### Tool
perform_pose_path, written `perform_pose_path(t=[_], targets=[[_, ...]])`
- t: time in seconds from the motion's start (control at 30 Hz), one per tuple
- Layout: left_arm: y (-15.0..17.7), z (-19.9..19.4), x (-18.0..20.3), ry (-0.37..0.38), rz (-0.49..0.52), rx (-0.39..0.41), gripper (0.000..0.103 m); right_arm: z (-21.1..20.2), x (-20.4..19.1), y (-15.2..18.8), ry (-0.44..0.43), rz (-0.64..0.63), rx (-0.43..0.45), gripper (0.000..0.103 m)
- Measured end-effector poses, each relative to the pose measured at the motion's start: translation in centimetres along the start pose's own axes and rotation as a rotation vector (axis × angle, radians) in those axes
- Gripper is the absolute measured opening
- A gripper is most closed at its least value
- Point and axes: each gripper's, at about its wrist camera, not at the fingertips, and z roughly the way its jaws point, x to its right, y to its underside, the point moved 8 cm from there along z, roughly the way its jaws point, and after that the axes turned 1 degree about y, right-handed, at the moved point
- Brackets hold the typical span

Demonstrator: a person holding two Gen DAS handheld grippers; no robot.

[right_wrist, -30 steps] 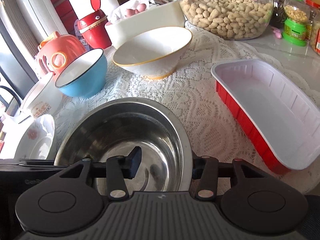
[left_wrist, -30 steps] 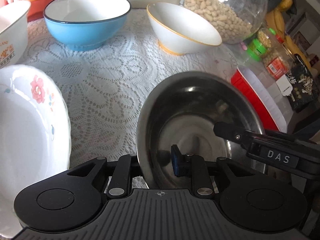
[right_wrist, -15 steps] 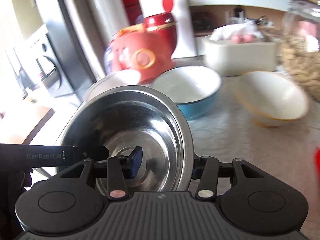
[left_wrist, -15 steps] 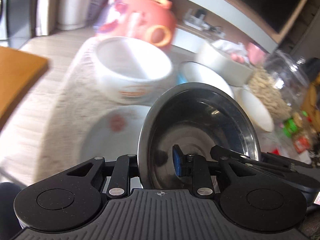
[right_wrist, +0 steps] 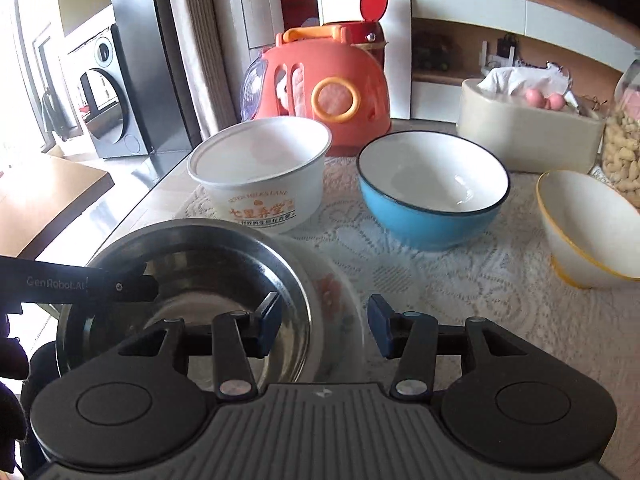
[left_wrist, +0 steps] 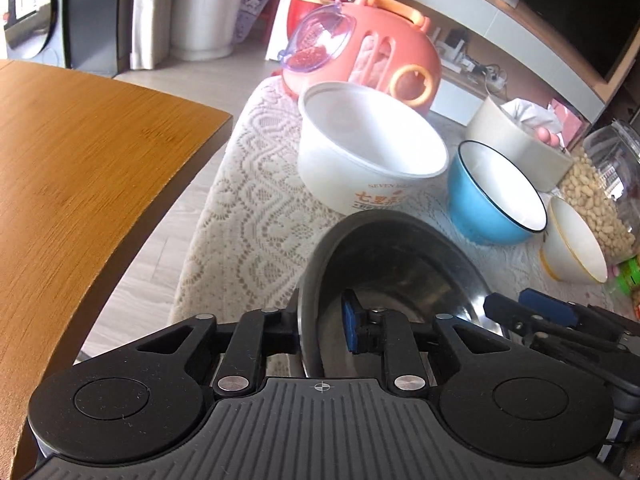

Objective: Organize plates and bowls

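Observation:
A steel bowl sits on the floral white plate at the near left of the lace cloth; it also shows in the right wrist view. My left gripper is shut on the bowl's left rim. My right gripper is open, its jaws standing astride the bowl's right rim without touching it. Behind stand a white printed bowl, a blue bowl and a white yellow-rimmed bowl.
An orange plastic case and a red canister stand at the back. A cream box and a peanut jar are at the right. A wooden table lies left of the cloth, across a gap.
Both grippers carried the steel bowl left and set it down on the floral plate. My right gripper has opened and let go of the rim; the left one still holds it.

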Motion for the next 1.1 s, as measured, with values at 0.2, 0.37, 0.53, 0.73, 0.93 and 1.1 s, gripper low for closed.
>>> perform_pose_path(t=[0.2, 0.37, 0.53, 0.73, 0.93, 1.1], targets=[[-0.5, -0.5, -0.3, -0.068, 0.037, 0.032, 0.031, 1.4, 1.5, 1.6, 0.001, 0.085, -0.069, 0.048], [0.4, 1.1, -0.4, -0.063, 0.033, -0.036, 0.03, 2.2, 1.0, 3.1, -0.071, 0.144, -0.13, 0.048], [1.4, 2.6, -1.1, -0.027, -0.027, -0.11, 0.032, 2.5, 0.8, 3.6, -0.122, 0.181, -0.162, 0.049], [1.5, 3.3, -0.8, -0.021, -0.041, -0.133, 0.028, 3.0, 0.7, 3.7, -0.157, 0.211, -0.17, 0.05], [0.4, 4.1, 0.1, -0.028, -0.024, -0.14, 0.038, 3.2, 1.1, 2.6, -0.168, 0.221, -0.155, 0.052], [-1.0, 5.1, 1.4, 0.008, -0.015, -0.132, 0.038, 2.6, 2.1, 2.0, -0.11, 0.208, -0.113, 0.053]])
